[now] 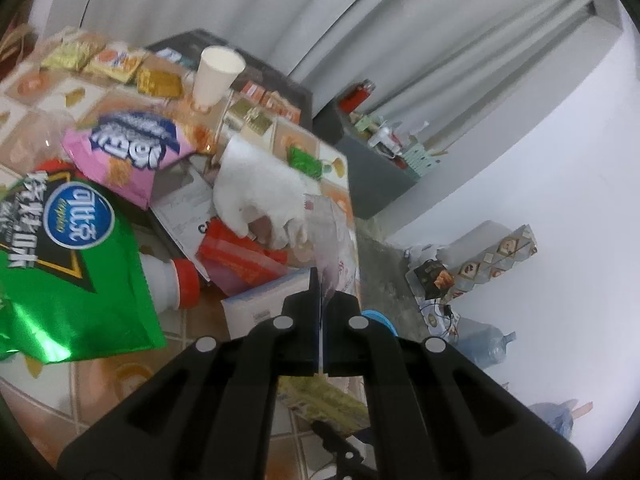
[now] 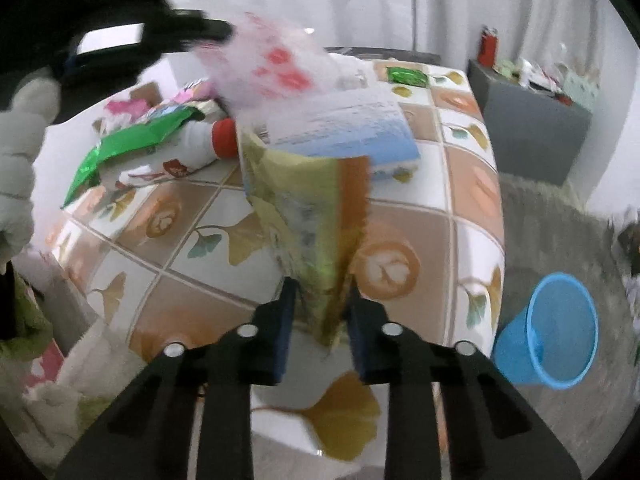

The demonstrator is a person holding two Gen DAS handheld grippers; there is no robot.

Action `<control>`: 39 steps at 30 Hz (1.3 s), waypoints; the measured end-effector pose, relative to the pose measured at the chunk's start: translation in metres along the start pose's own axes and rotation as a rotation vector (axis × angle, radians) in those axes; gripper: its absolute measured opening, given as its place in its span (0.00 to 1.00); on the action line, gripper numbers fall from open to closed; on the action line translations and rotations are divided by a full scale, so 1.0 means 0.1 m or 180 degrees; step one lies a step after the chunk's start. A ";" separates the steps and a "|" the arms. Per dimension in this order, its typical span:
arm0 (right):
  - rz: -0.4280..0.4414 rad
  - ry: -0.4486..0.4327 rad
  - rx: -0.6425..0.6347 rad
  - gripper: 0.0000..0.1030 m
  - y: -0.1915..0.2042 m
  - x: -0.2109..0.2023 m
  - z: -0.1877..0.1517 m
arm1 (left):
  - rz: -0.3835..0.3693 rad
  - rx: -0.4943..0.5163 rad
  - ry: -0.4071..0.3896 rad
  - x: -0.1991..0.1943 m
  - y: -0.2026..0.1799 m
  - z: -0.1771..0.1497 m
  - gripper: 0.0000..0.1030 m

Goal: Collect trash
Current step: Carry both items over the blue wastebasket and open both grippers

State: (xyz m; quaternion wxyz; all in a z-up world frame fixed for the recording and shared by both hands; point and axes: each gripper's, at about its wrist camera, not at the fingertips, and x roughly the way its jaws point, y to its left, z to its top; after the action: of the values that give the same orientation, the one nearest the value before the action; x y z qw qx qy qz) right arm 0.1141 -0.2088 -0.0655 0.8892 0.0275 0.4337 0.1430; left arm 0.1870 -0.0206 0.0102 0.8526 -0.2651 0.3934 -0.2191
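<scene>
The left gripper [image 1: 320, 280] has its jaws clenched on a thin clear plastic wrapper [image 1: 332, 236] with pink and red print; in the right wrist view the same wrapper [image 2: 276, 64] is blurred, its print unreadable. The right gripper [image 2: 320, 300] grasps a yellow-green packet [image 2: 312, 216] held upright above the tiled worktop [image 2: 400, 220], the packet's lower end hidden between the jaws. A white-gloved hand [image 1: 260, 196] rests on red packaging [image 1: 236, 256], partly covering it. A green snack bag [image 1: 68, 272] overlaps a white bottle with a red cap [image 1: 176, 284]. A blue bin [image 2: 556, 328] stands on the floor beside the worktop
</scene>
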 end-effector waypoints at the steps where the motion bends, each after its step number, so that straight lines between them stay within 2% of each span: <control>1: 0.0036 -0.0011 0.0076 0.18 -0.03 -0.03 -0.02 | -0.0003 0.0027 -0.0025 -0.04 -0.03 0.00 0.00; 6: 0.0198 -0.0103 0.0378 0.13 -0.16 -0.16 -0.12 | -0.0037 0.0103 -0.0133 -0.26 -0.13 -0.03 0.00; 13: 0.0336 -0.0361 0.0708 0.11 -0.31 -0.47 -0.20 | -0.0132 0.0263 -0.0168 -0.36 -0.32 -0.09 0.00; 18: 0.0183 -0.0574 0.1168 0.11 -0.69 -0.75 -0.34 | -0.0301 0.0615 -0.0092 -0.21 -0.74 -0.14 0.00; 20: 0.0028 -0.0671 0.1396 0.11 -0.93 -0.90 -0.43 | -0.0386 0.0790 -0.0008 -0.05 -0.97 -0.17 0.00; 25: -0.0489 -0.0754 0.1990 0.11 -1.71 -1.19 -0.70 | -0.0512 0.1363 0.0411 0.69 -1.74 -0.43 0.00; 30: -0.0767 -0.0582 0.2643 0.11 -2.59 -1.14 -0.99 | -0.0469 0.1727 0.1199 1.85 -2.37 -0.97 0.00; 32: -0.0759 -0.0498 0.2850 0.11 -2.95 -1.04 -1.08 | -0.0365 0.1874 0.1562 2.39 -2.55 -1.24 0.00; 33: -0.0751 -0.0483 0.2941 0.11 -3.09 -0.99 -1.12 | -0.0279 0.1929 0.1662 2.61 -2.60 -1.34 0.00; 36: -0.0654 -0.0368 0.3139 0.11 -3.54 -0.74 -1.18 | -0.0073 0.2122 0.1849 3.20 -2.74 -1.65 0.00; 39: -0.0492 -0.0279 0.3343 0.14 -4.01 -0.43 -1.20 | 0.0090 0.2150 0.1943 3.73 -2.83 -1.86 0.00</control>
State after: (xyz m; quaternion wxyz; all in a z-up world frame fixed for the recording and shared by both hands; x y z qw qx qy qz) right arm 0.0878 -0.6137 -0.1769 0.7810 0.4428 0.4101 -0.1606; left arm 0.2157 -0.5054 -0.1221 0.7393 0.1100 0.5367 -0.3916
